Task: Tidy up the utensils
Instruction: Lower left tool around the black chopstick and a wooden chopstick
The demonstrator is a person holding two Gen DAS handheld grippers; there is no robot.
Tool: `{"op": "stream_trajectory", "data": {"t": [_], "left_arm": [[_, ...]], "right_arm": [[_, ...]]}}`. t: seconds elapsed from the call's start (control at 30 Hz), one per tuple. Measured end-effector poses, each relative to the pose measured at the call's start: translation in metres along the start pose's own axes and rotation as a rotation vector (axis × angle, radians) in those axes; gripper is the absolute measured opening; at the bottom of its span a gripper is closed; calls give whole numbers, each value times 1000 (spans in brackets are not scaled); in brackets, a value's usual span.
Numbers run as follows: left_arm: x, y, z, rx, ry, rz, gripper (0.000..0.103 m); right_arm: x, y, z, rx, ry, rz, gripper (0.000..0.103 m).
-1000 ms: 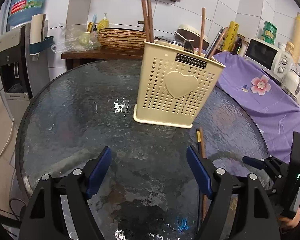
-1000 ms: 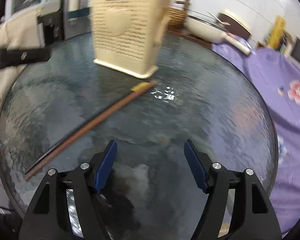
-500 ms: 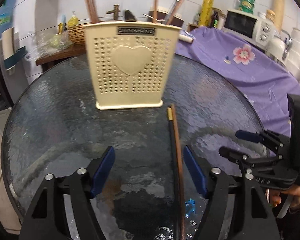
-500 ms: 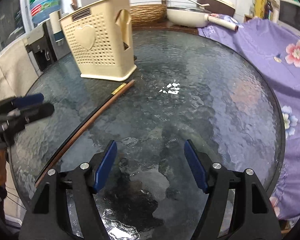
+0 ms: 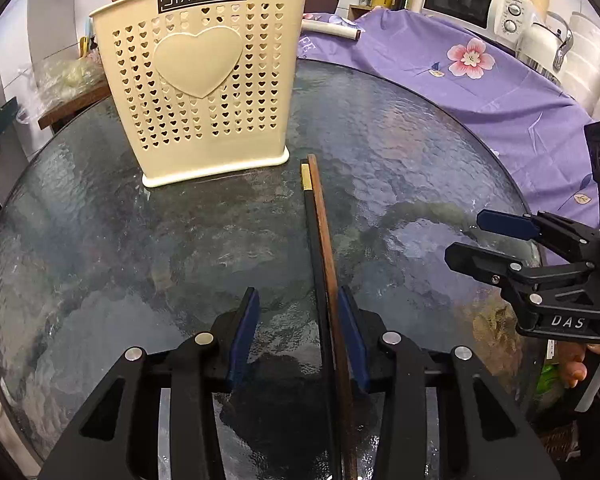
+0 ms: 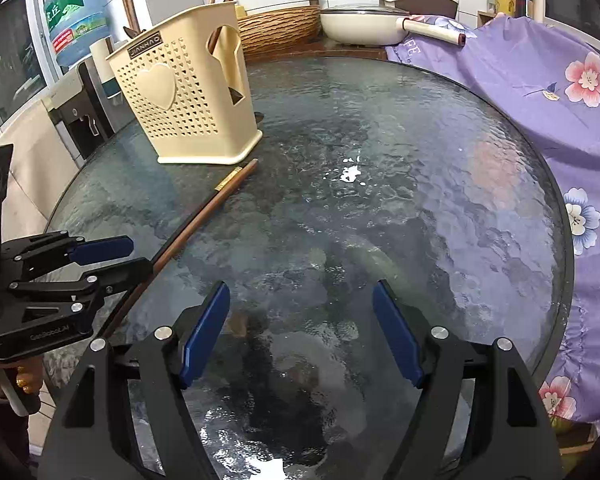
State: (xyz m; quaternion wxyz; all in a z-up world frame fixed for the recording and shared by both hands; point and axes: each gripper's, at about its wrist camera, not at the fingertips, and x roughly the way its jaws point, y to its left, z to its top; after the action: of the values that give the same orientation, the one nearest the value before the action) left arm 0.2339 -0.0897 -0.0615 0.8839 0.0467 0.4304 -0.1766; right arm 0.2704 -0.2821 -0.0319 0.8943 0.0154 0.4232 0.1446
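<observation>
Two chopsticks point(image 5: 319, 240) flat on glass table point(image 5: 140, 240), one brown, one black, gold-tipped; left gripper point(image 5: 298, 328) fingers apart, straddling them; right gripper point(image 6: 300, 328) fingers wide apart.

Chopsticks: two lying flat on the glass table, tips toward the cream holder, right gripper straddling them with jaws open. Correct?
Wrong gripper. The left gripper straddles the chopsticks, jaws open and not yet closed on them; the left wrist view shows it. The right gripper is open over bare glass table. The rest holds: both lie flat, ends toward the cream holder.
</observation>
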Motion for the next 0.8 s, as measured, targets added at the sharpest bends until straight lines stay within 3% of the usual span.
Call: {"op": "stream_trajectory", "data": {"t": [0.4,0.5,0.73,0.8], "left_arm": [[-8,9,-9,-36,13,-43,39],[-10,12,-10,-47,-2,-16,39],[-8,4,-10,12,1,11,39],[-6,0,-8,8,12,-17,39]], "right_arm": [[6,0,-2,11,14,11,76],[6,3,-3,7,15,12,76],[6,9,-3,0,15,18,76],[6,11,-1,-5,13,19,76]]}}
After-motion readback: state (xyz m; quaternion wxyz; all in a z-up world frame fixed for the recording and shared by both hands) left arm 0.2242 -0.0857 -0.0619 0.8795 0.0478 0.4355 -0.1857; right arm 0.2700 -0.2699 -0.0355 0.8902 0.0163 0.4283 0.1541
